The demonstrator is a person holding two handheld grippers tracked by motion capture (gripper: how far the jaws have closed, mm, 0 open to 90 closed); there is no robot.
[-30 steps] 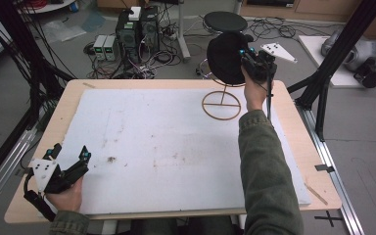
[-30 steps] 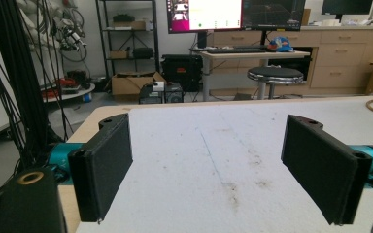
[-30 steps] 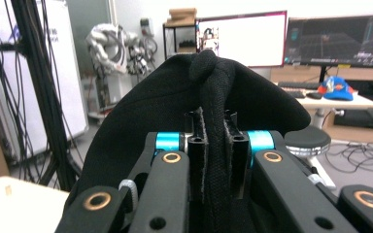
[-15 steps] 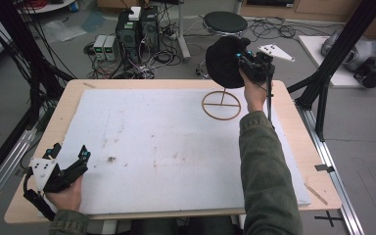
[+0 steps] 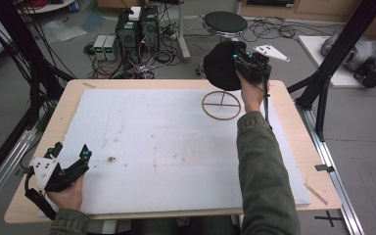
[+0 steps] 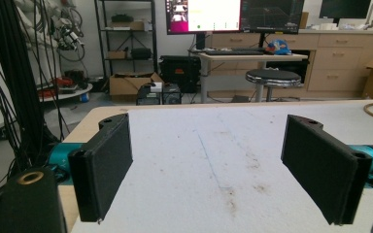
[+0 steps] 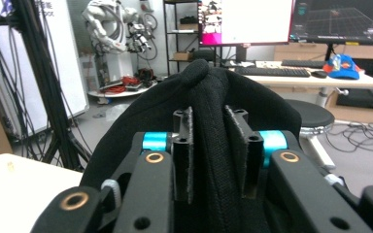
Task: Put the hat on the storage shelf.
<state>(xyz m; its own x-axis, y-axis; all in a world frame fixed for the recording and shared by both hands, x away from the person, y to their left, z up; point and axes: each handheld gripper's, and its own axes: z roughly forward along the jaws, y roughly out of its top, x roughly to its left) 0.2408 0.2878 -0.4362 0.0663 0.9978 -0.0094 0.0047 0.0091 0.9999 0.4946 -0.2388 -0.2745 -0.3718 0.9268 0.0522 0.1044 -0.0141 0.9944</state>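
Black cap [image 7: 209,92] between right claw [image 7: 217,155] pads (loosening)

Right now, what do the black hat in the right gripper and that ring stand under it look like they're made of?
Black hat: soft knitted or felted fabric, matte; fine weave shows and it folds between the right gripper's pads. Ring stand: light tan ring with crossbars and a thin post, probably wood or bamboo, though coated metal can't be ruled out.

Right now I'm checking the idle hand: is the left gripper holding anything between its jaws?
No: the left gripper has its jaws wide apart over the bare white table cover.
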